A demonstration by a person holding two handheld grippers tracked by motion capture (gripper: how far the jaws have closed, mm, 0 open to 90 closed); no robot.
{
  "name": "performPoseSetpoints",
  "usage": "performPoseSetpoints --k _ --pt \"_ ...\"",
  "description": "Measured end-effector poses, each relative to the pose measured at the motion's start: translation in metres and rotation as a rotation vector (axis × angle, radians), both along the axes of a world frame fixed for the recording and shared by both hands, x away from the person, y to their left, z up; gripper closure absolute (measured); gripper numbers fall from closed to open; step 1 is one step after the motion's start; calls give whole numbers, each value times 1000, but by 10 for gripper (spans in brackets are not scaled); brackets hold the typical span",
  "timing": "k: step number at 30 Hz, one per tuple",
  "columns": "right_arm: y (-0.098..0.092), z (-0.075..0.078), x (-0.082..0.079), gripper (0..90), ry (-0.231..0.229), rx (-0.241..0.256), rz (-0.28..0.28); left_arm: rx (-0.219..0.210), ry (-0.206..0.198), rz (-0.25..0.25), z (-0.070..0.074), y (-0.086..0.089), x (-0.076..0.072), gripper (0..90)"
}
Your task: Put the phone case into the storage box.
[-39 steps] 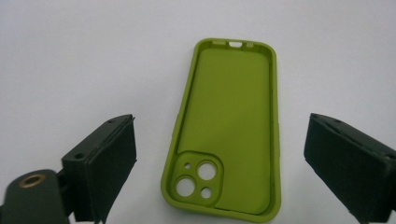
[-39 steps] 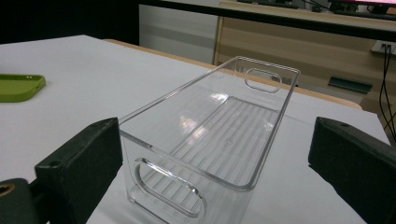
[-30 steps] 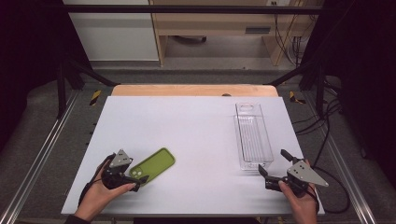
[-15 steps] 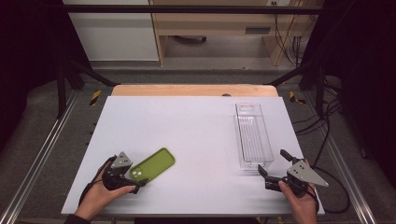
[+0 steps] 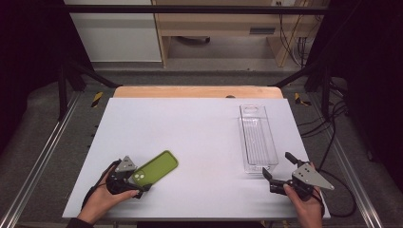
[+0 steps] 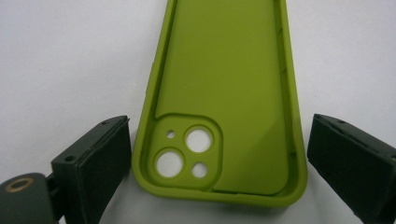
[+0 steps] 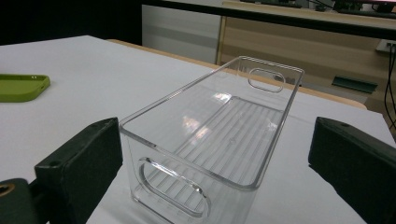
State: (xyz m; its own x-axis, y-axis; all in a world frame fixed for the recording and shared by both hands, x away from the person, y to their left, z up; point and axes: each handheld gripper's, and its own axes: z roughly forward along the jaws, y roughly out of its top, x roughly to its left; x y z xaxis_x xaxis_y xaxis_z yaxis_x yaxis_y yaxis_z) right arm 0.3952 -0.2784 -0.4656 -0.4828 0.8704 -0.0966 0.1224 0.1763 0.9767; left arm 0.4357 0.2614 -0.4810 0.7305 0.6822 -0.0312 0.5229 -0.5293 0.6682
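Note:
A green phone case (image 5: 155, 170) lies inside-up on the white table (image 5: 190, 128) at the front left. My left gripper (image 5: 137, 179) is open, its jaws on either side of the case's camera-hole end (image 6: 187, 151) with a small gap at each side. The case (image 6: 224, 93) runs away from the left gripper (image 6: 217, 163). A clear plastic bin (image 5: 257, 137) stands empty at the right. My right gripper (image 5: 278, 166) is open just in front of the bin's near end. In the right gripper view the bin (image 7: 224, 130) sits ahead of the right gripper (image 7: 215, 172), between its wide-spread jaws.
A wooden strip (image 5: 197, 91) runs along the table's far edge. Metal frame rails (image 5: 45, 152) flank both sides, and cables (image 5: 332, 128) lie on the floor at the right. The green case (image 7: 21, 86) shows far left in the right gripper view.

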Motion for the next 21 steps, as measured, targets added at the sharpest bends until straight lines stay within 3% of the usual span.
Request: performPoseSetpoints --k 7,8,11,21 --pt "0 0 0 33 0 -1 0 -5 4 7 1 -2 0 102" --pt "0 0 0 34 0 -1 0 29 -8 4 2 -4 0 120" --pt "0 0 0 33 1 -2 0 43 -11 -3 1 -4 -1 133" --pt "1 0 0 34 2 -1 2 42 -23 -22 1 -3 -1 154"
